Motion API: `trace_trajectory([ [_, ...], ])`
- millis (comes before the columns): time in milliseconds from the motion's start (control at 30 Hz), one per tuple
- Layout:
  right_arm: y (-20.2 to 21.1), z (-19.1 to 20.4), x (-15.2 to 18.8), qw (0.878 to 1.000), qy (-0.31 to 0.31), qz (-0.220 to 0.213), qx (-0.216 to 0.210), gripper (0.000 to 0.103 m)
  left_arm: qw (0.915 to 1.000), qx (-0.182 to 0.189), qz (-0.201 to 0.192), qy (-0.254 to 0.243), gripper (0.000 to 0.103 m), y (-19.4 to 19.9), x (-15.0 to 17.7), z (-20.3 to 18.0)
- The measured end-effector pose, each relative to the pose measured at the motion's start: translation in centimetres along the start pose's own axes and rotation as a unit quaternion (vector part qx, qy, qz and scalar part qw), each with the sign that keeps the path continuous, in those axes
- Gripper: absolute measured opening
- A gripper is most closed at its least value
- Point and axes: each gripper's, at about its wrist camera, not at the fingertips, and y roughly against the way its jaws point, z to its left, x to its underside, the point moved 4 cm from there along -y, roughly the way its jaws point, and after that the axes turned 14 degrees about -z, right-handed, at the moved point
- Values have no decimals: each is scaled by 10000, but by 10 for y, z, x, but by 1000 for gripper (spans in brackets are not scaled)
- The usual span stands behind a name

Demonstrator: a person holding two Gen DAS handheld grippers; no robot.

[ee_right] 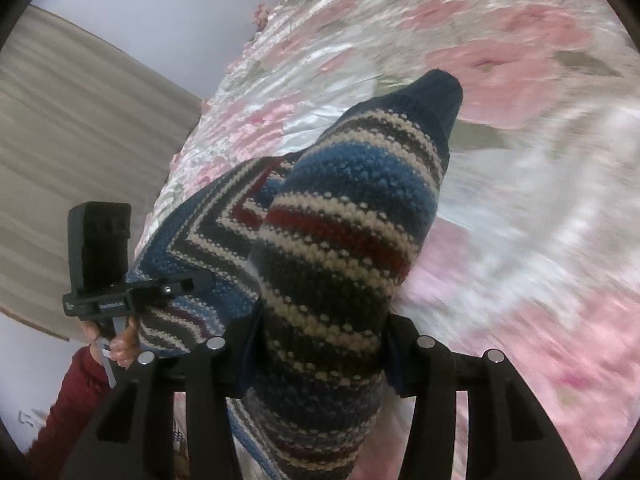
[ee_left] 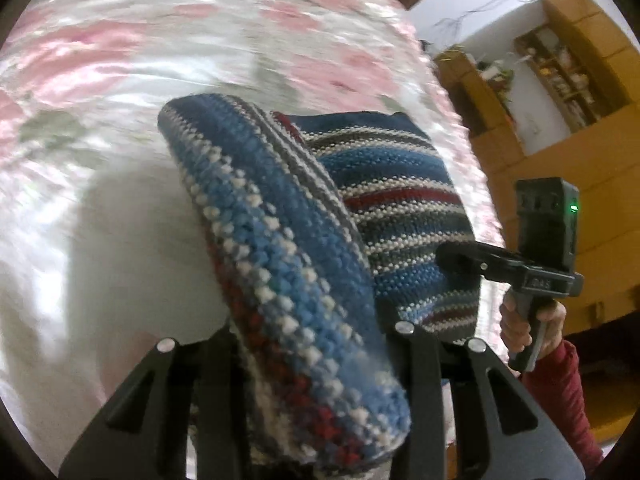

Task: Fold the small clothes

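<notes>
Both claws are clamping the striped knit sweater [ee_left: 288, 248]: left gripper [ee_left: 316, 412] and right gripper [ee_right: 320, 408] pinched closed on bunched fabric at frame bottom, holding it off the floral bedspread [ee_left: 120, 60] for folding.

Blue-striped knit over a pink floral bedspread

The knitted garment [ee_left: 384, 200] carries bands of mid blue, white speckle, grey and dark red, with a plain navy cuff [ee_right: 438, 96] at its far tip. The bedspread [ee_left: 160, 60] under it is glossy white satin with blurred pink blossoms and grey-green leaves. Both grippers, the left gripper [ee_left: 316, 420] and the right gripper [ee_right: 316, 412], are matte black with silver rivet heads; a small green light glows on the right one's body. The sleeve [ee_left: 560, 396] is dark red. The cabinet [ee_left: 592, 128] is yellow-ochre, the curtain [ee_right: 80, 140] grey-beige, the wall [ee_right: 160, 12] pale.
</notes>
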Motion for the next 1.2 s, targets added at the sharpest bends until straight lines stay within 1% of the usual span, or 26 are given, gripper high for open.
trace_trajectory([
  [33,14,-8,4,10000,6,9,33,50,9999,78,-49,-47,31,-4,9,-16],
  [100,41,-29,14,9999,-76,17,114,50,9998,151,-131,-33,32,-13,24,-36],
  [133,49,-38,18,9998,-122,33,129,50,9994,247,-178,173,32,-20,36,-44],
  [200,61,-63,30,9995,-219,81,195,50,9991,251,-135,299,32,-36,55,-51],
  [300,60,-97,51,9986,-335,214,356,51,9997,40,-64,237,32,-63,88,-54],
  [367,52,-114,66,9978,-359,285,483,53,9996,-199,-144,164,36,-78,106,-46],
  [400,49,-121,71,9978,-339,249,515,54,9993,-327,-162,112,37,-84,113,-41],
  [433,47,-128,75,9980,-461,138,420,56,9989,-432,-189,83,40,-90,120,-36],
  [500,48,-131,78,9979,-571,7,306,61,9984,-462,-324,10,42,-90,125,-31],
  [567,55,-128,82,9980,-520,-88,353,69,9980,-504,-386,27,47,-82,125,-31],
  [633,66,-125,87,9973,-579,-192,420,75,9966,-673,-477,-56,48,-66,125,-34],
  [733,89,-123,104,9960,-781,-249,349,75,9925,-940,-669,-402,51,-41,130,-48],
  [800,103,-121,124,9963,-693,-152,478,76,9893,-1050,-773,-649,57,-25,137,-59],
  [867,108,-119,142,9959,-671,-25,602,76,9874,-1089,-818,-800,59,-12,152,-71],
  [933,113,-120,159,9949,-825,70,582,76,9854,-1224,-800,-875,63,-11,160,-76],
  [1000,111,-123,170,9936,-944,124,606,76,9844,-1325,-742,-883,63,-14,169,-78],
  [1033,111,-124,173,9930,-1001,126,607,69,9831,-1424,-720,-893,63,-17,173,-76],
  [1067,109,-126,178,9918,-1155,152,526,55,9829,-1479,-703,-845,62,-19,174,-73],
  [1100,109,-127,181,9906,-1294,173,405,45,9834,-1519,-690,-714,62,-20,176,-67],
  [1133,110,-127,184,9882,-1500,175,245,33,9838,-1535,-677,-627,61,-20,178,-65],
  [1167,111,-126,184,9880,-1518,130,248,28,9844,-1538,-667,-539,59,-19,180,-61],
  [1200,115,-122,184,9895,-1420,79,256,26,9849,-1523,-661,-494,59,-18,181,-60],
])
